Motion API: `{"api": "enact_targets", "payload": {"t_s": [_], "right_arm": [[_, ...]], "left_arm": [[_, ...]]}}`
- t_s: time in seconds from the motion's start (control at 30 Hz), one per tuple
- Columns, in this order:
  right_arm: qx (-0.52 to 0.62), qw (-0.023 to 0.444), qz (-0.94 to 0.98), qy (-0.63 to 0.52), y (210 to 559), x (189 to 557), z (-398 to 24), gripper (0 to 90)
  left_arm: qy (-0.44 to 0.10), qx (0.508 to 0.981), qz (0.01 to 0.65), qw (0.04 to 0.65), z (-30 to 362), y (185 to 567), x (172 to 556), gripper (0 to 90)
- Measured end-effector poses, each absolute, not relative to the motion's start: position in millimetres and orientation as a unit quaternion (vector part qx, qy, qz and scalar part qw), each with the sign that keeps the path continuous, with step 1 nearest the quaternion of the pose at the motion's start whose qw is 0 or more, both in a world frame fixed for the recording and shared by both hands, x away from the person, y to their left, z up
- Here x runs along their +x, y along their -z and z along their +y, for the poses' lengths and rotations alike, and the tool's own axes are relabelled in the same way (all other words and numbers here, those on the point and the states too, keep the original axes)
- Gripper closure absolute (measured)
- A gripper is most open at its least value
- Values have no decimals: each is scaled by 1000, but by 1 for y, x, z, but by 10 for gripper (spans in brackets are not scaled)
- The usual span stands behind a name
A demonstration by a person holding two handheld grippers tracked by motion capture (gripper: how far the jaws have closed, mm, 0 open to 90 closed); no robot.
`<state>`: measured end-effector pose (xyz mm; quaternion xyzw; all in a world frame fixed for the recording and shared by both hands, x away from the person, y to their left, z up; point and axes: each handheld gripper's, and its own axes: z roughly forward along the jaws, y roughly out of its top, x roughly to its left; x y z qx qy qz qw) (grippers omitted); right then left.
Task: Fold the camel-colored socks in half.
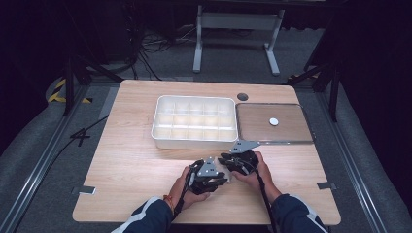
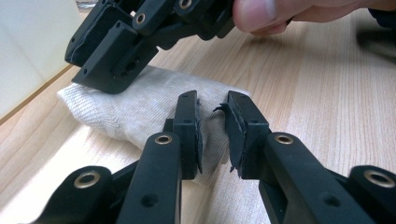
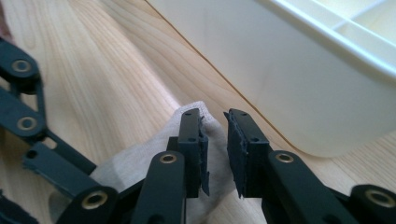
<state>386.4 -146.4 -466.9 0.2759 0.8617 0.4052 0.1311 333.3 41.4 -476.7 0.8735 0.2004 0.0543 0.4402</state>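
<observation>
A small folded off-white cloth (image 2: 140,109) lies on the wooden table just in front of the white box. My left gripper (image 2: 212,100) stands at its near end, jaws a narrow gap apart with the fabric in that gap. My right gripper (image 3: 214,114) holds the other end (image 3: 187,140) the same way, pinching a raised corner close to the box wall. In the left gripper view the right gripper (image 2: 88,70) presses on the cloth's far end, a thumb above it. From the high view both grippers (image 1: 209,174) (image 1: 238,162) meet tip to tip at the table's front centre.
A white box with several compartments (image 1: 194,141) stands mid-table, its wall (image 3: 303,70) close to my right jaws. To its right is a flat metal-rimmed tray (image 1: 291,141) with a small white disc (image 1: 274,121) on it. A dark round hole (image 1: 242,96) sits behind.
</observation>
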Motion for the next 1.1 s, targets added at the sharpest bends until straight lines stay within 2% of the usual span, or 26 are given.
{"api": "enact_targets", "payload": {"t_s": [0.3, 0.77, 0.93, 1.1], "right_arm": [[290, 155, 860, -390, 467, 387, -151, 779], [310, 156, 848, -400, 453, 385, -180, 758], [261, 121, 852, -436, 444, 370, -173, 661], [255, 115, 858, -431, 449, 368, -163, 573]], "left_arm": [[-47, 871, 205, 445, 43, 478, 335, 749], [-44, 870, 206, 447, 43, 478, 336, 749], [-45, 870, 206, 447, 43, 478, 335, 749], [-45, 871, 204, 445, 43, 478, 335, 750]]}}
